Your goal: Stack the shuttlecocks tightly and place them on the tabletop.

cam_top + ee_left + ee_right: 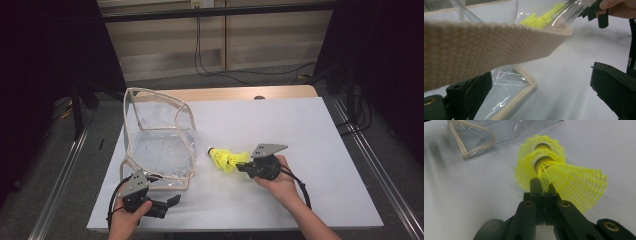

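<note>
At the near left edge of the white table [310, 135], the left gripper [167, 204] lies low with its jaws spread wide, nothing pressed between them; in the left gripper view a beige woven strap [486, 47] crosses just above them. Behind it stands the clear plastic bag [160, 140] with beige trim, mouth open. To its right, just beside the bag, the right gripper [243, 166] has its jaws pressed together on the skirt of stacked yellow shuttlecocks [226, 158], held level above the table.
</note>
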